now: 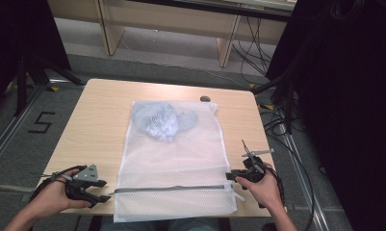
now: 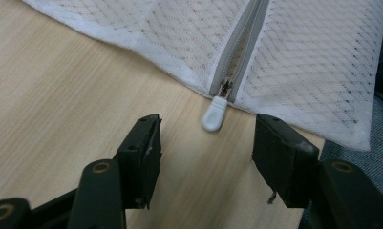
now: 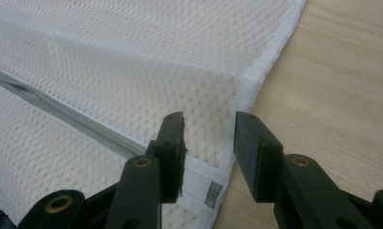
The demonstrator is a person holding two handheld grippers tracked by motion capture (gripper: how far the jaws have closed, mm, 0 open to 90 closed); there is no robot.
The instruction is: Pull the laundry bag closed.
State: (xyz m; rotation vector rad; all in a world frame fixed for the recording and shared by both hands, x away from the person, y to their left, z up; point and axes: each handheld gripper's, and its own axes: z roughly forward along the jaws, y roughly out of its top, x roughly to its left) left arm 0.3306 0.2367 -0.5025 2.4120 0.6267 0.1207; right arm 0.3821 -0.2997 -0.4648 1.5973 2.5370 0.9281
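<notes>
A white mesh laundry bag [image 1: 176, 159] lies flat on the wooden table [image 1: 99, 125], with a pale blue garment [image 1: 164, 122] bunched inside its far end. A grey zipper [image 1: 171, 188] runs across the bag near the front edge. My left gripper [image 1: 105, 190] stands open at the zipper's left end. In the left gripper view the white zipper pull [image 2: 213, 114] lies on the table just ahead of the gap between the jaws of the left gripper [image 2: 206, 143], untouched. My right gripper [image 3: 209, 138] is open over the bag's right edge [image 3: 249, 78], beside the zipper's right end [image 3: 60, 112].
A small dark object [image 1: 205, 98] sits on the table by the bag's far right corner. Bare wood lies left and right of the bag. Black stands and cables [image 1: 282, 120] crowd the floor to the right. The bag's front edge overhangs the table.
</notes>
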